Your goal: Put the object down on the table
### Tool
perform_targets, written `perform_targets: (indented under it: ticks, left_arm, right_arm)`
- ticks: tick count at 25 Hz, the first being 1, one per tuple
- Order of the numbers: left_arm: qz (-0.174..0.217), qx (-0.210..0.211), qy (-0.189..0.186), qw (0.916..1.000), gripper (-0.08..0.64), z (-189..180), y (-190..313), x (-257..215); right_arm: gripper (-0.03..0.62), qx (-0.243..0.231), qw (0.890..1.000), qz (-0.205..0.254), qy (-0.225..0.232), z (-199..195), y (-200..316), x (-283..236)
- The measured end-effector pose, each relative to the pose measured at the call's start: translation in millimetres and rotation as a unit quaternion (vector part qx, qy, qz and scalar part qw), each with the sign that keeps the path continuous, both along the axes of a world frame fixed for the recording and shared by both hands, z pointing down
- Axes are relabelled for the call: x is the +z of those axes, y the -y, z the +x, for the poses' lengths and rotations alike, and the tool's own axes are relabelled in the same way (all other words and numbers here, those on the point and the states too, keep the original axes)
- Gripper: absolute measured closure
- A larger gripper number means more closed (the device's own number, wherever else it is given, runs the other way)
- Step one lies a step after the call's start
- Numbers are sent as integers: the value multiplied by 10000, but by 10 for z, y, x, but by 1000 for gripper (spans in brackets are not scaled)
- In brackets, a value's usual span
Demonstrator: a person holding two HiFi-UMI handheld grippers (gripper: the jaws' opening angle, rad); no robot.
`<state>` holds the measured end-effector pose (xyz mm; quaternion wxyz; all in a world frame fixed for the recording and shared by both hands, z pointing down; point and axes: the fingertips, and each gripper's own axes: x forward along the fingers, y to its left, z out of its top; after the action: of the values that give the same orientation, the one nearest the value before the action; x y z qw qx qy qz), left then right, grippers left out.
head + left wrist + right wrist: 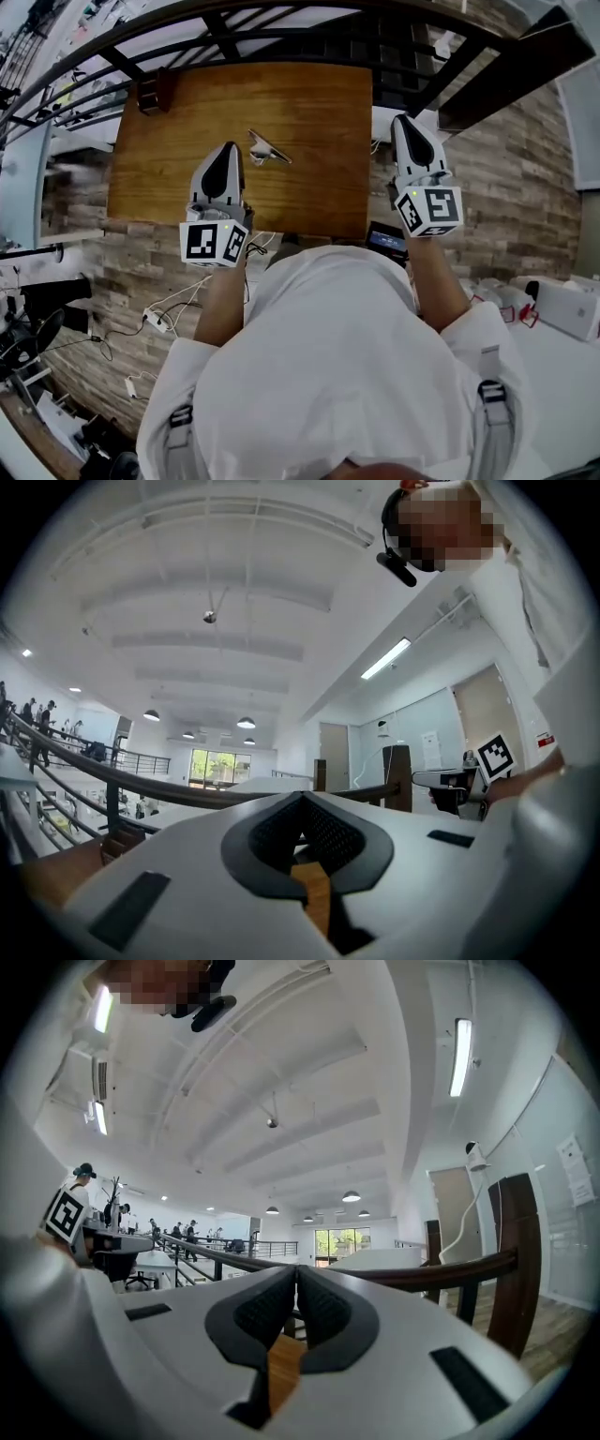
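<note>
Silvery slim metal object (pixel 268 149) lies flat on the brown wooden tabletop (pixel 309 103), just right of the left claw (pixel 226 150), its long axis slanting, far end toward that tip. The left claw, the nearer, points forward, closed and empty. The right claw (pixel 401 122), well apart past the tabletop's edge, is likewise closed on nothing.

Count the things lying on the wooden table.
2. A small metal object lies near the table's middle; a dark brown block sits at its far left corner. The left gripper covers some tabletop, so more may be hidden.
</note>
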<state>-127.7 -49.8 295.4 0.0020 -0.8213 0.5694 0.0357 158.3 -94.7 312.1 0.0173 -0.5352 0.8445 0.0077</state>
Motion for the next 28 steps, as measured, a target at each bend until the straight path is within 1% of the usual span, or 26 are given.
perform_targets:
  ticks: [3,5,8,11,16,20,24,28]
  left_arm:
    - [-90,36,11,10000,546,65,-69,162]
    - [-104,16,94,9999,546,83,-80,201]
    - [-51,43,225,9997,546,98,-23,211]
    - [-64,115,241,9996,546,128,34,240]
    - [-401,276,-25,9988,546,187,23,351]
    - [-446,303,-26,9985,546,146,48,316]
    - [-524,338,-106,9980,546,169,-28,301]
    - [-609,322,-125,9975,546,191,-96,311]
  right_arm:
    - [566,23,10000,-92,-4,93,-77,96]
    - [566,1,9999,-133,11,116,-123,142]
    - [568,-95,9998,-164,36,83,-115,187]
    - [566,-197,9996,-184,19,8,-83,226]
    - [566,-295,9989,-356,56,-41,-137,302]
    - [566,-498,9978,-406,155,-148,-87,336]
    - [566,-677,9960,-542,191,-208,-93,385]
    - [566,-879,9941,-576,265,-274,-88,398]
